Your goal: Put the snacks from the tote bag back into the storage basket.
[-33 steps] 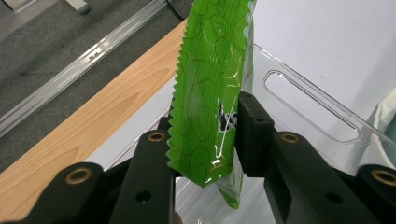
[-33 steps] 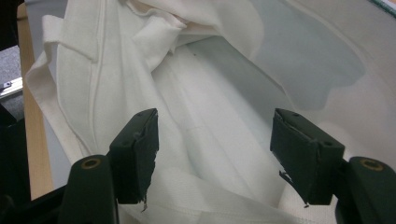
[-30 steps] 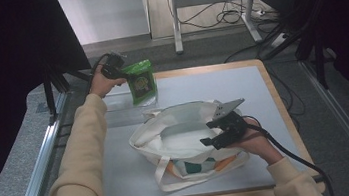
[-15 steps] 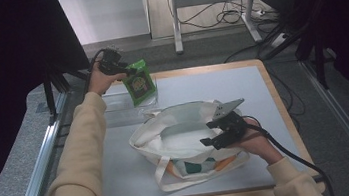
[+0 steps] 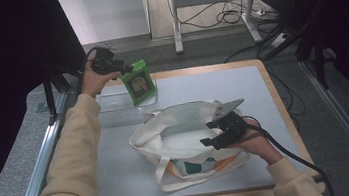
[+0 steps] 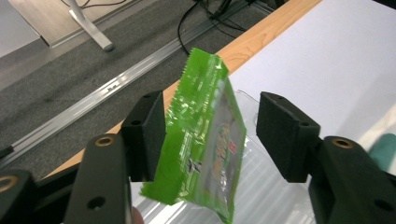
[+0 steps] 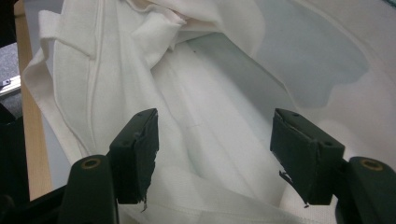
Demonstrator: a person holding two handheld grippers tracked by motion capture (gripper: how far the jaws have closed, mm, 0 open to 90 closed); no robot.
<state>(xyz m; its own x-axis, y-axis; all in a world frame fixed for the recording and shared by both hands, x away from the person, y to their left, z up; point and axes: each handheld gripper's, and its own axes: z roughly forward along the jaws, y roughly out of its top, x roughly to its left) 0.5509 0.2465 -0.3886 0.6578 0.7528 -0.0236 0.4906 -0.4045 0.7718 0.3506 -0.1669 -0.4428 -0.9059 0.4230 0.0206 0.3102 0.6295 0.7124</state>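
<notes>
1. Grey carpet, a desk frame and loose cables lie beyond a wooden-edged table (image 5: 267,86) with a pale top. A white tote bag (image 5: 182,132) lies at its middle, mouth gaping.
2. We see the green packet (image 5: 138,82) at the far left of the table, standing on end and leaning in a clear plastic tray (image 5: 112,101), well apart from the bag.
3. The left gripper (image 5: 125,70) is at the packet's top corner. Its jaws have just been opening wide, then easing in a touch. In the left gripper view the packet stands between them, its flat face against one pad and the other pad clear of it. We read it as released, not clamped.
4. The right gripper (image 5: 211,134) sits at the bag's right rim. Its jaws are spread over the white cloth, and we cannot see either pad pinching fabric.
5. The coming move turns on one relation: the bag's mouth lies toward the person and to the right of the packet. The packet's long axis runs roughly up and down, across the line between the jaws.
6. The left hand is far nearer the packet, so we judge that it must re-grip before carrying it over to the mouth by the right gripper.
</notes>
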